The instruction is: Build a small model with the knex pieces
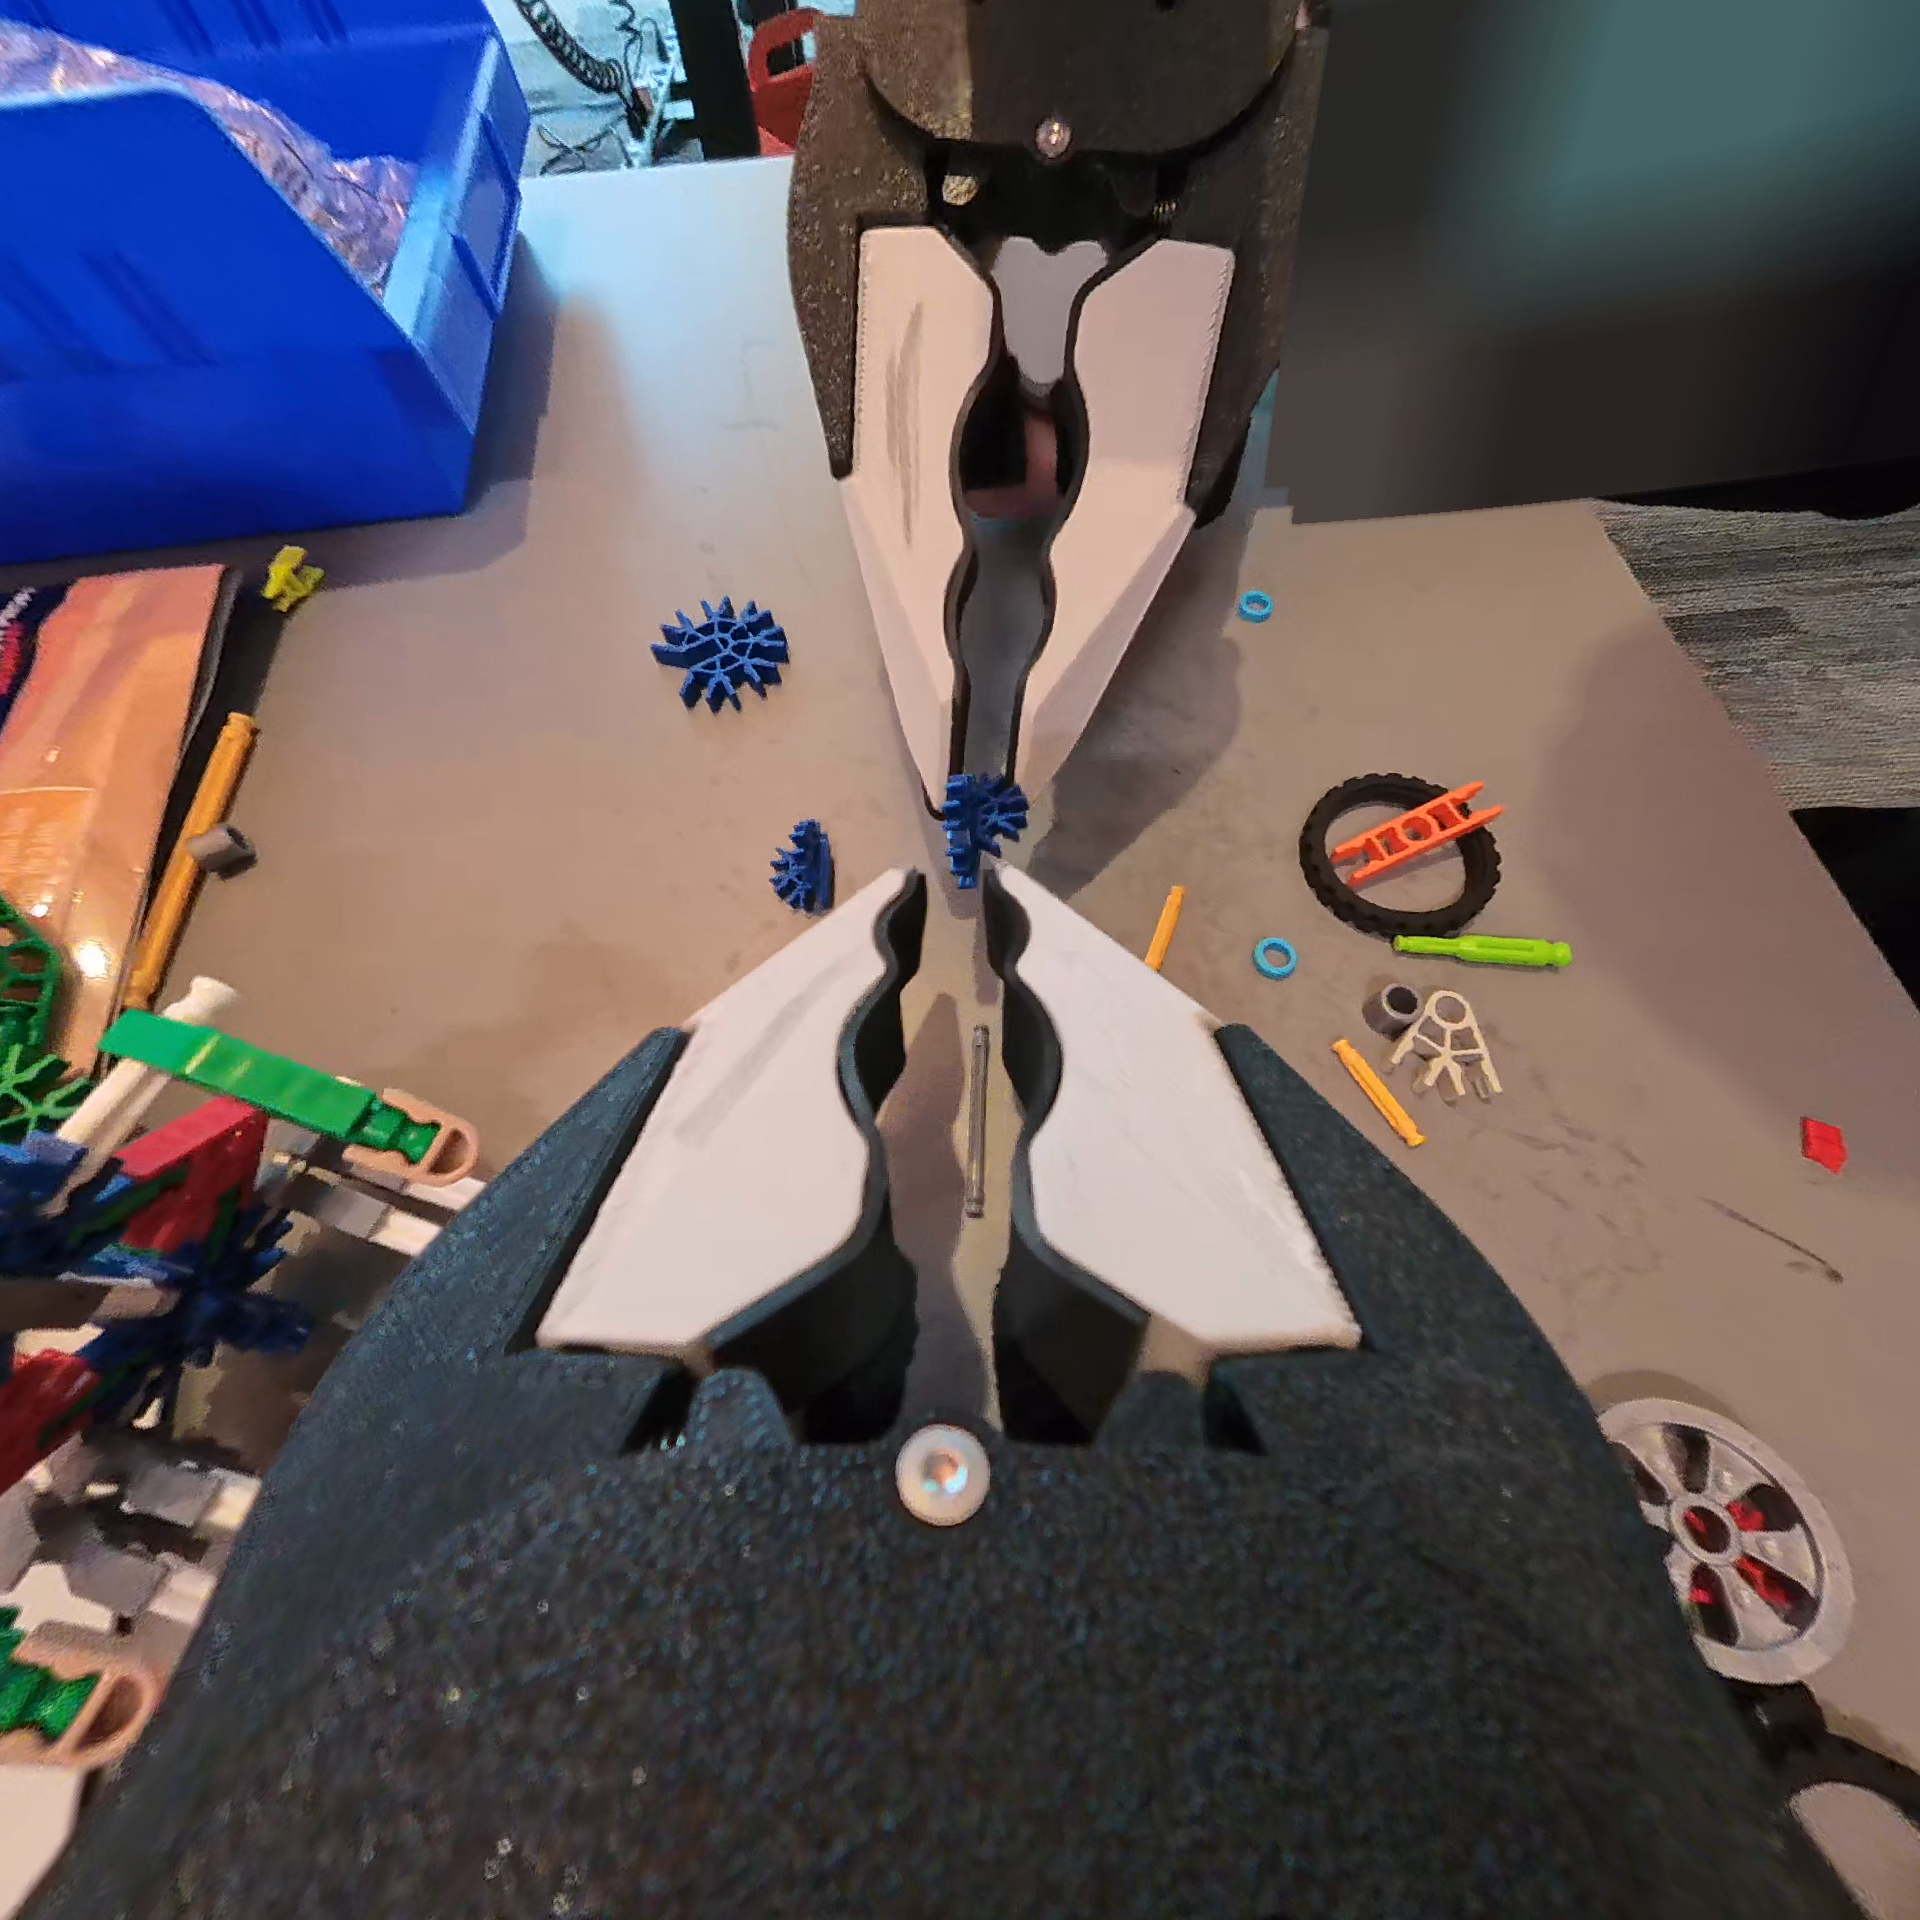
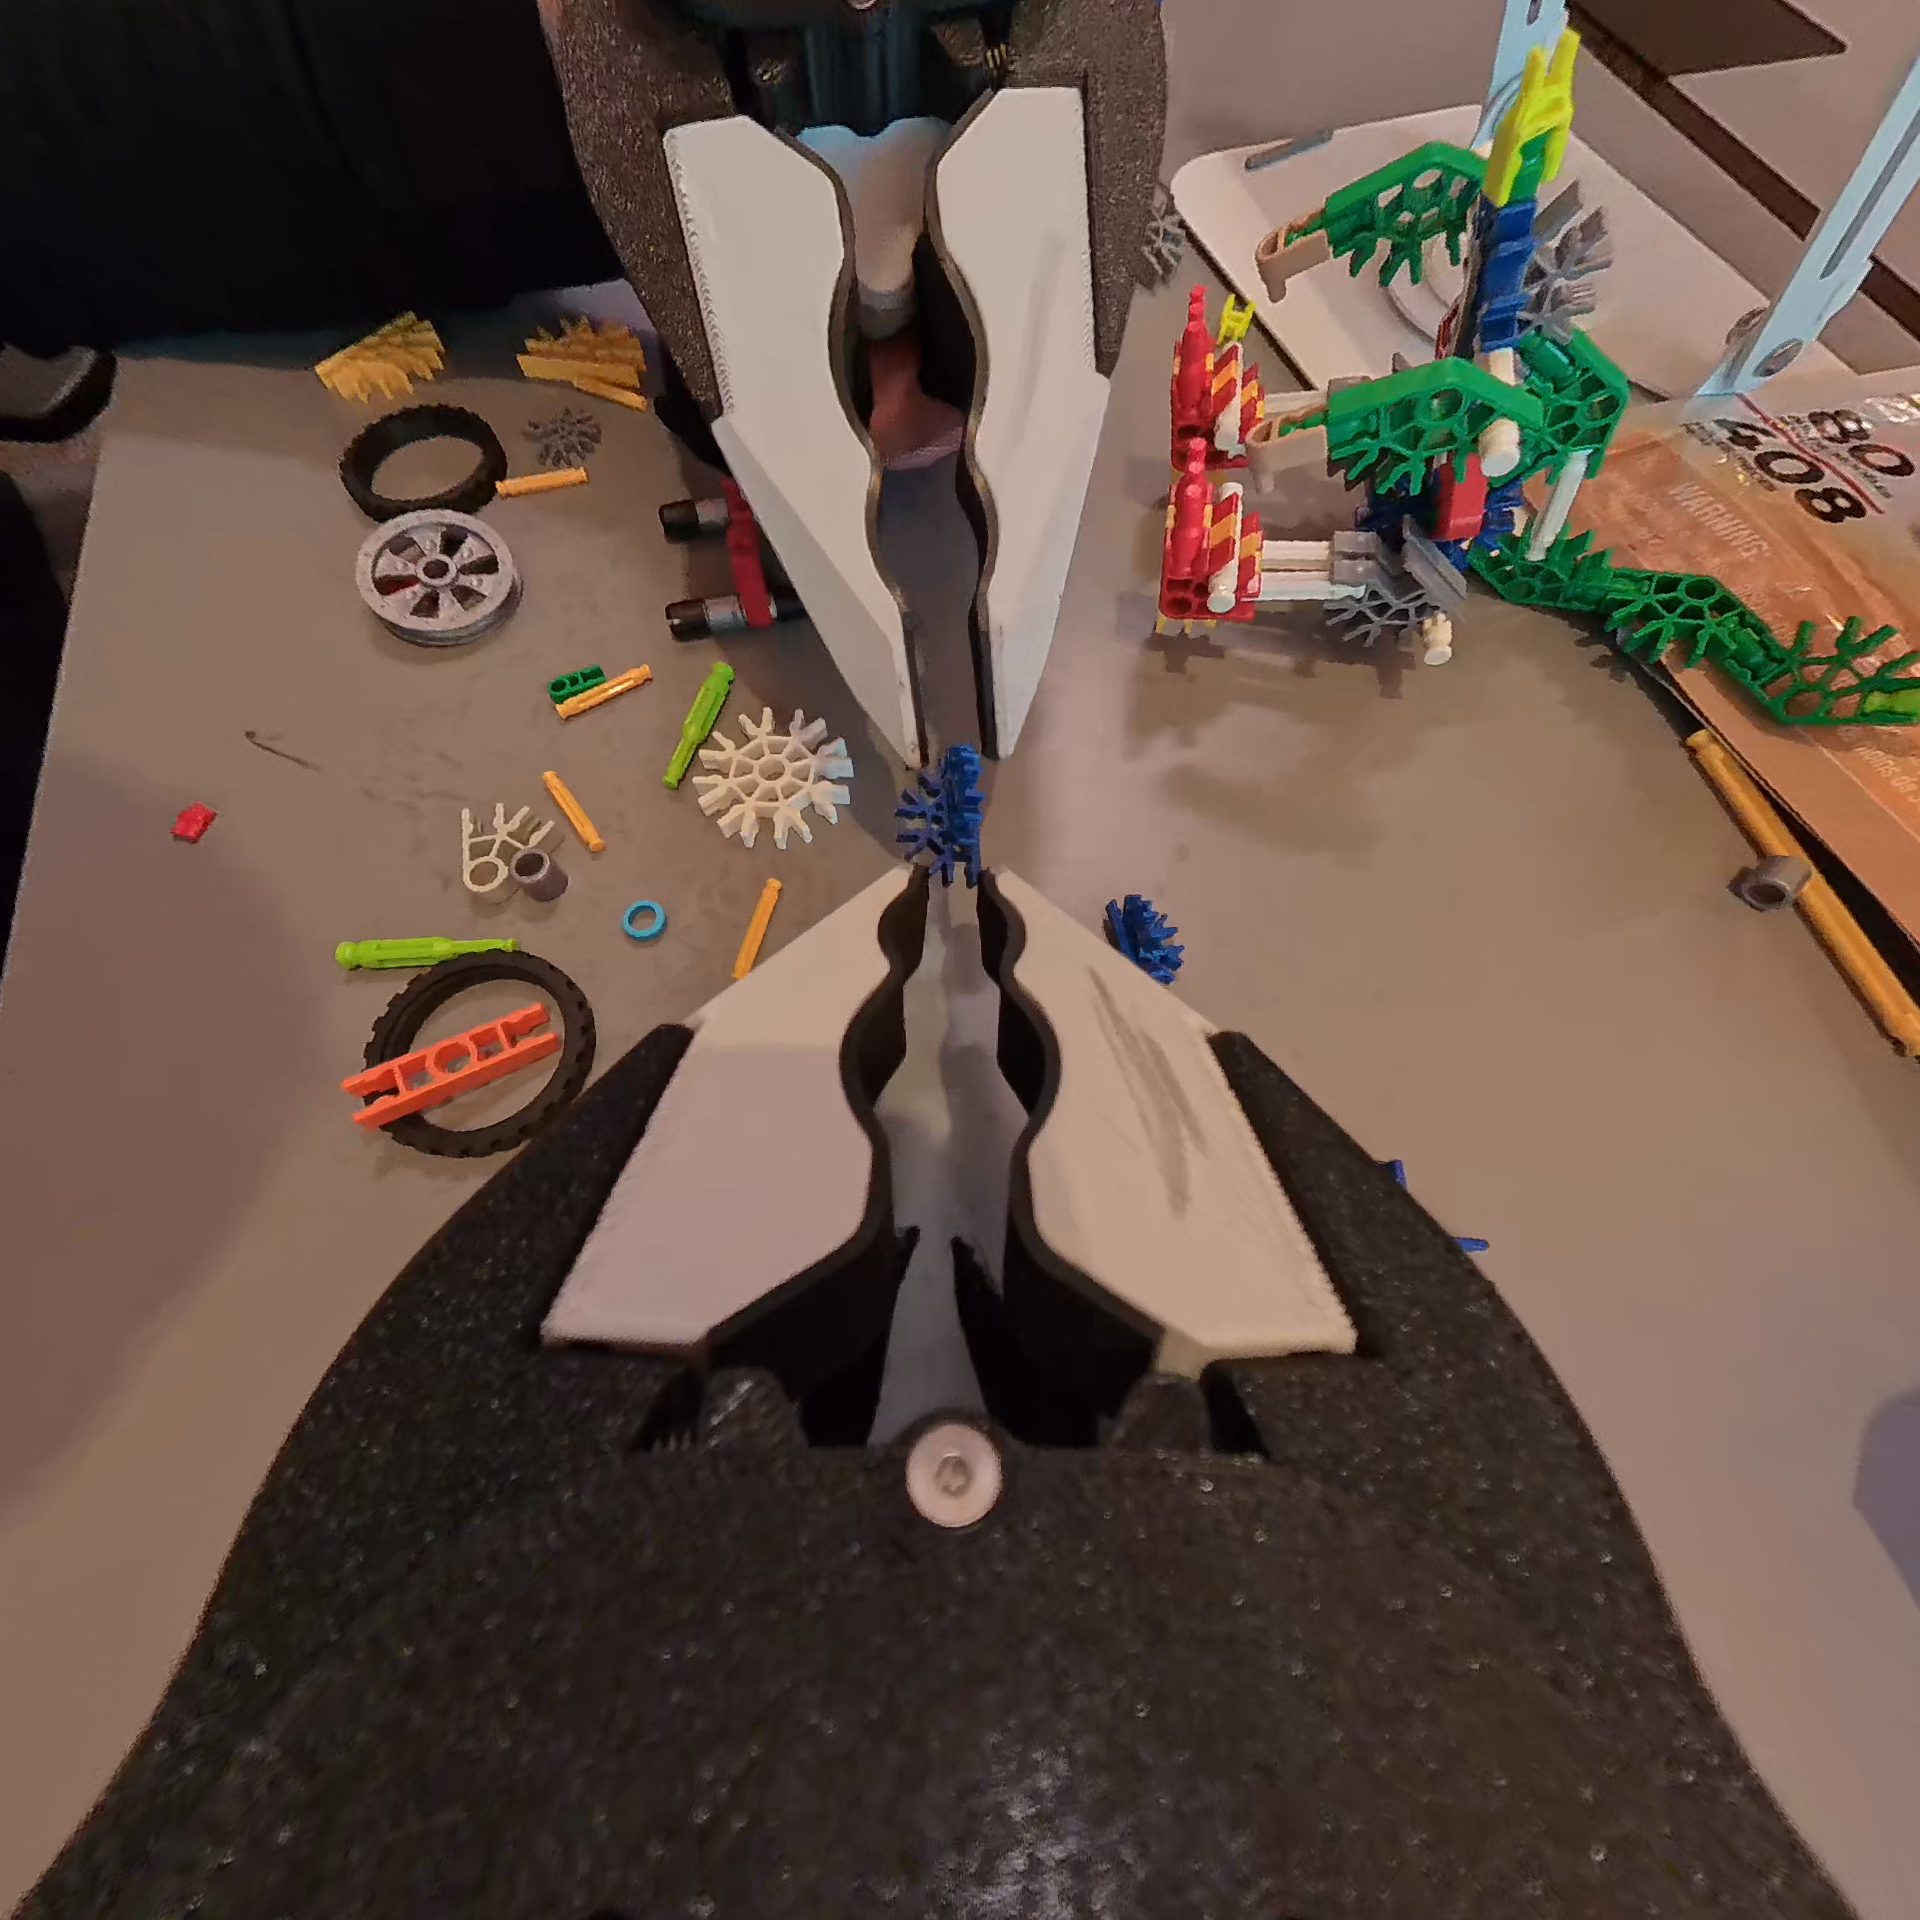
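My two grippers face each other tip to tip over a grey table [image 1: 520, 935]. A small blue snowflake connector piece [image 1: 982, 826] sits between the tips, lifted off the table. In the left wrist view my left gripper [image 1: 953, 883] is nearly shut, its tips at the piece's lower edge. The right gripper [image 1: 982, 800] comes in from the far side, pinching the piece's top. In the right wrist view the right gripper [image 2: 951, 881] grips the same blue piece [image 2: 940, 816] and the left gripper [image 2: 951, 750] closes on its far end.
A blue bin [image 1: 239, 312] stands at the back left. A colourful rod-and-connector model [image 2: 1455, 447] stands on a printed bag [image 2: 1766, 540]. Loose parts lie around: blue connectors [image 1: 722, 652] [image 2: 1143, 938], a white snowflake [image 2: 774, 774], a tyre holding an orange piece [image 1: 1397, 852], a grey wheel [image 2: 436, 577]. Both grippers' tips are close together, under 4 cm apart.
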Tool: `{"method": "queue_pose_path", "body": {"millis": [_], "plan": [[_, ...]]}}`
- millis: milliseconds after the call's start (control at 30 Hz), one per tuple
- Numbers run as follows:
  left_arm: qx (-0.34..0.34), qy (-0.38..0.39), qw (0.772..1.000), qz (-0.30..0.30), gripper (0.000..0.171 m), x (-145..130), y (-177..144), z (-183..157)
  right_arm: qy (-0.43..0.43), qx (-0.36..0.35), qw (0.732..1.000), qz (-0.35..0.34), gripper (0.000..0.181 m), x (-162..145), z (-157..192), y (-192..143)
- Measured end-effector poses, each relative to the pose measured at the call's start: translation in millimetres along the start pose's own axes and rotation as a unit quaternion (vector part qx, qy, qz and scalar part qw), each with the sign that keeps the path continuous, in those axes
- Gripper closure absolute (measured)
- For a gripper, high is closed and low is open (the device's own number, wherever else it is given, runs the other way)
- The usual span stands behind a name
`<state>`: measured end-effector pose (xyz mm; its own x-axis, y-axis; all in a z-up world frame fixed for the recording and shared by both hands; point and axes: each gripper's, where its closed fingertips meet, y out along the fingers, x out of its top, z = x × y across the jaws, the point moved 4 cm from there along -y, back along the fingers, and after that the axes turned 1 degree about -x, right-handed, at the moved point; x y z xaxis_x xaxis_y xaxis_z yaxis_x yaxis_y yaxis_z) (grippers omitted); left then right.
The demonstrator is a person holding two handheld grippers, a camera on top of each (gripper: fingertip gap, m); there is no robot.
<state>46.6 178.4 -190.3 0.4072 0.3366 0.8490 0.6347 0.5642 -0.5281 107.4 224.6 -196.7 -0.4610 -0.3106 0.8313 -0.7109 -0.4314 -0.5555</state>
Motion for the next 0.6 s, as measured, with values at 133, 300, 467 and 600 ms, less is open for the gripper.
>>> {"method": "queue_pose_path", "body": {"millis": [133, 300, 467, 600], "plan": [[0.024, 0.04, 0.999, 0.0, 0.158, 2.5, -1.9, -1.3, 0.013, 0.01, 1.0, -0.016, 0.172, 3.2, -0.5, -2.7], [0.116, 0.162, 0.98, 0.015, 0.147, 9.4, -0.7, 0.5, 0.025, 0.018, 0.999, -0.027, 0.172, 4.7, -1.4, -5.3], [0.146, 0.223, 0.963, 0.03, 0.146, 11.6, 4.9, -5.3, 0.035, 0.032, 0.998, -0.052, 0.173, 10.7, -0.4, -11.1], [0.177, 0.258, 0.95, 0.013, 0.149, 22.3, 3.6, -7.8, 0.039, 0.041, 0.997, -0.054, 0.173, 10.8, 0.9, -12.0]]}}
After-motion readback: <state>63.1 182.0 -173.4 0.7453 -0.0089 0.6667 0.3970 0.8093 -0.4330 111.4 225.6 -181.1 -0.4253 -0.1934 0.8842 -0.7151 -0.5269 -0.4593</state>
